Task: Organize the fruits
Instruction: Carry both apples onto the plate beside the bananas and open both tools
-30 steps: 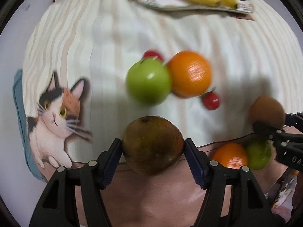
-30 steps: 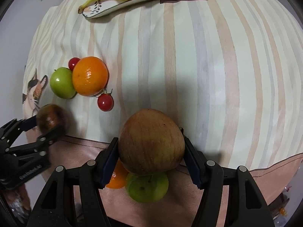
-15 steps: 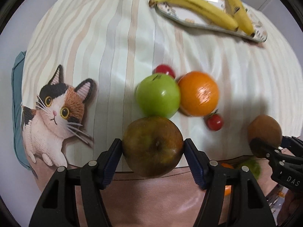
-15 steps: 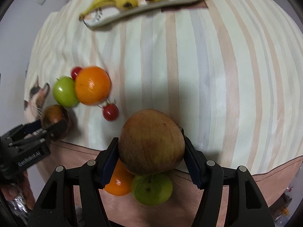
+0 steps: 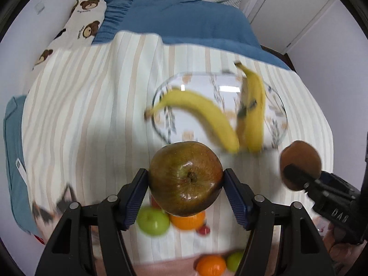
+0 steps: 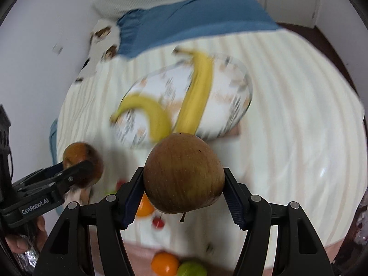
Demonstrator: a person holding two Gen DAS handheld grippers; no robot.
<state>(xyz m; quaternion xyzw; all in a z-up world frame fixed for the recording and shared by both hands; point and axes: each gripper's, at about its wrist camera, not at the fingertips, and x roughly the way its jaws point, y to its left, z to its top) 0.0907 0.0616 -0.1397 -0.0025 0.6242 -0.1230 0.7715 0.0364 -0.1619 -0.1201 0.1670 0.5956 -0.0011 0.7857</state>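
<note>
We see the left gripper (image 5: 185, 184) clamping a brown-green apple (image 5: 185, 178), stem pit facing us; the right gripper (image 6: 184, 186) clamps a russet apple (image 6: 184, 176), stem hanging downward. Beyond both, blurred bananas (image 5: 202, 117) overlap a plate (image 5: 279, 119).

1. Bed (image 5: 92, 119): covered by a cream sheet with pale tan and grey stripes.
2. Blue blanket (image 5: 184, 23): bunched at the far end of the bed.
3. Bear-print pillow (image 5: 78, 23): white, far left corner.
4. Walls (image 5: 27, 34): plain, pale.
5. White door (image 5: 287, 11): far right, with a metal handle.
6. Floor (image 6: 322, 36): dark brown strip beside the bed.
</note>
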